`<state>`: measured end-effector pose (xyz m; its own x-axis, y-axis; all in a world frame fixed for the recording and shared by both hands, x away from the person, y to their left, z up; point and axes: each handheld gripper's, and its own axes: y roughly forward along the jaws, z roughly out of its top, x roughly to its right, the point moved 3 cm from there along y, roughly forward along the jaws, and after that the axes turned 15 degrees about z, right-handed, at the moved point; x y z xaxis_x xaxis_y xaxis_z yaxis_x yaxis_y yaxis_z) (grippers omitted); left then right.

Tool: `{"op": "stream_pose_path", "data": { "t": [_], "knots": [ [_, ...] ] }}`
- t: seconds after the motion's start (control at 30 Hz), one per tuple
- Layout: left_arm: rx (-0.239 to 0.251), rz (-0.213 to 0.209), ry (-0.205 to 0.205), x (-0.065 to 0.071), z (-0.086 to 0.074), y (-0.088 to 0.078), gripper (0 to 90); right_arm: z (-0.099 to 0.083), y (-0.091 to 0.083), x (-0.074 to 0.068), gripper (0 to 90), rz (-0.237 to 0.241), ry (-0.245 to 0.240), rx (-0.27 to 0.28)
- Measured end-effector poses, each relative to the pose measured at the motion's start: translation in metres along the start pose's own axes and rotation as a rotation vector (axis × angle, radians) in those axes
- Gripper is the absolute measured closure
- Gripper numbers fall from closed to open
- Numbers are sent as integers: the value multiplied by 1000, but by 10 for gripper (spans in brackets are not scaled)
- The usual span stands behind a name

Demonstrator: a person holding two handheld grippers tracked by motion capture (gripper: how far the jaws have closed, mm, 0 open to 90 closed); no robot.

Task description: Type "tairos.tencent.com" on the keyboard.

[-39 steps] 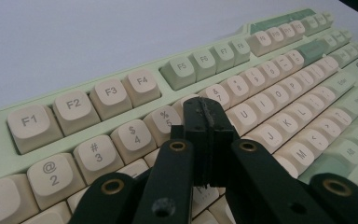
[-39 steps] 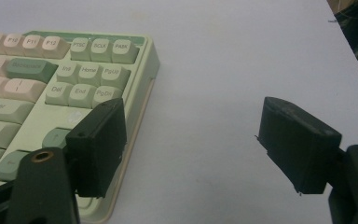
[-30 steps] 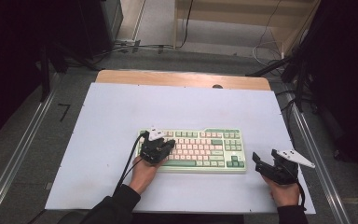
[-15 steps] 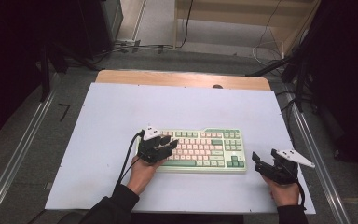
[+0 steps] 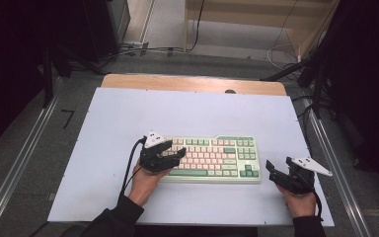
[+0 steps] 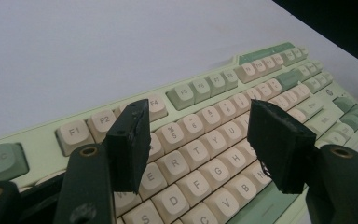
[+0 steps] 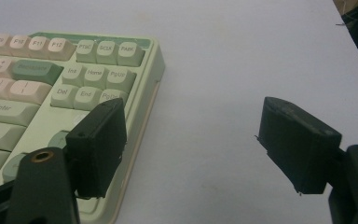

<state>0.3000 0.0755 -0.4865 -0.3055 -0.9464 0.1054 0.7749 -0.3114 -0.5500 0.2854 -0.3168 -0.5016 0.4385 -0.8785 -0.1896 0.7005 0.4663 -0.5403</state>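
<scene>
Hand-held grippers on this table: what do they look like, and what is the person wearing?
Each hand-held gripper, left and right, is a black body with two dark arms ending in blocky black pads, pinned by brass-ringed pivots. A white three-cornered plate tops each. A black cable trails from the left one. The person wears dark sleeves.

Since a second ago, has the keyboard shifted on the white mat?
No. The keyboard lies at the same spot, parallel to the mat's near edge.

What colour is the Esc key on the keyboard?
Sage green, darker than the cream letter keys; the Esc key shows best in the left gripper view.
</scene>
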Motion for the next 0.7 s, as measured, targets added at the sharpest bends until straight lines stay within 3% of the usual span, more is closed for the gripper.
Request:
{"op": "stream_pose_path", "data": {
  "t": [0.13, 0.33, 0.37, 0.4, 0.43, 0.7],
  "knots": [
    [-2, 13, -11, -5, 0, -4, 502, 0, 1, 0, 217, 3, -4, -2],
    [-17, 6, -36, -16, -2, -10, 781, 0, 1, 0, 217, 6, -4, -2],
    [-18, 11, -30, -17, -2, -11, 781, 0, 1, 0, 217, 6, -4, -2],
    [-25, 25, -11, -18, -3, -13, 874, 0, 1, 0, 217, 7, -3, -2],
    [-25, 25, -11, -18, -3, -13, 900, 1, 1, 0, 217, 7, -3, -2],
    [-62, 50, 18, -26, -10, -21, 900, 1, 1, 0, 217, 9, 0, -3]
  ]
}}
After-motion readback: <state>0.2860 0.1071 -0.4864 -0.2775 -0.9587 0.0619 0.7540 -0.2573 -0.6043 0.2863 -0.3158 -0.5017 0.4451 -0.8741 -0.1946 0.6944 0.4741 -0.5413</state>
